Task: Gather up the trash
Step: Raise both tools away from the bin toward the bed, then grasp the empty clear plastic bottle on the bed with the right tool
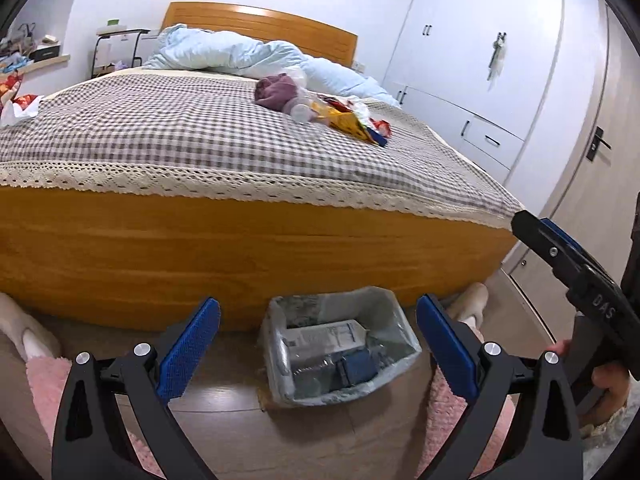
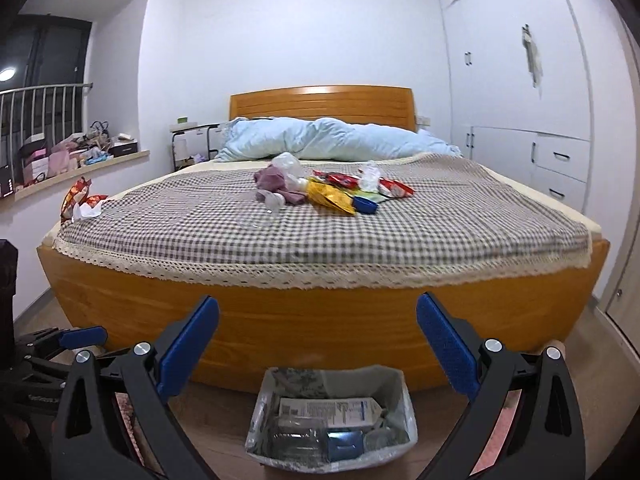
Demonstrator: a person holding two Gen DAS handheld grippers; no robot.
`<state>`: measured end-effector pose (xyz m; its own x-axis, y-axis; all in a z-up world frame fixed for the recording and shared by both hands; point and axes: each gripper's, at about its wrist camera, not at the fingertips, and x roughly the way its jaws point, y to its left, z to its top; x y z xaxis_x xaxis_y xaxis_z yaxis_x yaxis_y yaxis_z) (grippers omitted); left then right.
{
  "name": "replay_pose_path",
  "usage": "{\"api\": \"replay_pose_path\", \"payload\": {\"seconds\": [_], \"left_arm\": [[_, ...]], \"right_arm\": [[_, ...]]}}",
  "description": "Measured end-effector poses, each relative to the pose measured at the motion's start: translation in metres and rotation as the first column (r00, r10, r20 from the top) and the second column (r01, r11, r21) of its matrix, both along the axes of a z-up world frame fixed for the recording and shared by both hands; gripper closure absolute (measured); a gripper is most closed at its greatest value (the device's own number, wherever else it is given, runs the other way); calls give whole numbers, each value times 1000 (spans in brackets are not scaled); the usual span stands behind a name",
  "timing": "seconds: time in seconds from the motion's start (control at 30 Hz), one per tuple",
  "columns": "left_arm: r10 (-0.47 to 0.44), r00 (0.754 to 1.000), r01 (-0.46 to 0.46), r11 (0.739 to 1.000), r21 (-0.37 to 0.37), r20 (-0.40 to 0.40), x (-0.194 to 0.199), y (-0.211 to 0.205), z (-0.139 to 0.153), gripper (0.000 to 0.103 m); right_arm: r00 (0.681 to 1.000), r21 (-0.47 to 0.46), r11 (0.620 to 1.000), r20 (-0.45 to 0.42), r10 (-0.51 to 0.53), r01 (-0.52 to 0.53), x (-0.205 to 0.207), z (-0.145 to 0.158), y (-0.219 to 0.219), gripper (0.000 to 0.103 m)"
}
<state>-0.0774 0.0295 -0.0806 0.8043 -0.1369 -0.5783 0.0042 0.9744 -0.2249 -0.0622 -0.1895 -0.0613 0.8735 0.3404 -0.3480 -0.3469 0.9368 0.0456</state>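
A small bin [image 1: 340,348] lined with a clear bag stands on the floor at the foot of the bed, holding a white carton and other trash; it also shows in the right wrist view [image 2: 332,416]. Trash lies in the middle of the checked bedspread: a yellow wrapper [image 2: 330,197], red wrappers [image 2: 394,188], clear plastic [image 2: 288,164] and a blue piece [image 2: 366,205]. The pile also shows in the left wrist view [image 1: 344,118]. My left gripper [image 1: 318,344] is open and empty above the bin. My right gripper [image 2: 318,344] is open and empty, just behind the bin.
A purple cloth [image 2: 276,184] lies beside the trash. A red snack bag and white paper [image 2: 82,202] sit at the bed's left edge. A crumpled blue duvet [image 2: 332,138] lies by the headboard. White wardrobes [image 2: 520,120] stand right. Pink rugs [image 1: 44,384] flank the bin.
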Motion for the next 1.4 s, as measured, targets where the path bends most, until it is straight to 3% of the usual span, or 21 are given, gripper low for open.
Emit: {"api": "replay_pose_path", "payload": {"seconds": [0.4, 0.77, 1.0, 1.4], "left_arm": [[77, 995, -78, 997, 20, 65, 47, 41, 19, 8], [95, 988, -106, 990, 90, 119, 97, 72, 35, 8], [97, 984, -117, 985, 125, 152, 132, 92, 41, 8], [134, 982, -153, 978, 145, 134, 179, 125, 36, 8]], "right_arm": [[998, 0, 999, 53, 41, -41, 51, 16, 45, 8], [998, 30, 998, 49, 48, -50, 102, 26, 88, 8], [1000, 11, 1000, 10, 25, -25, 144, 19, 126, 8], [993, -67, 994, -74, -95, 90, 212, 3, 174, 8]]}}
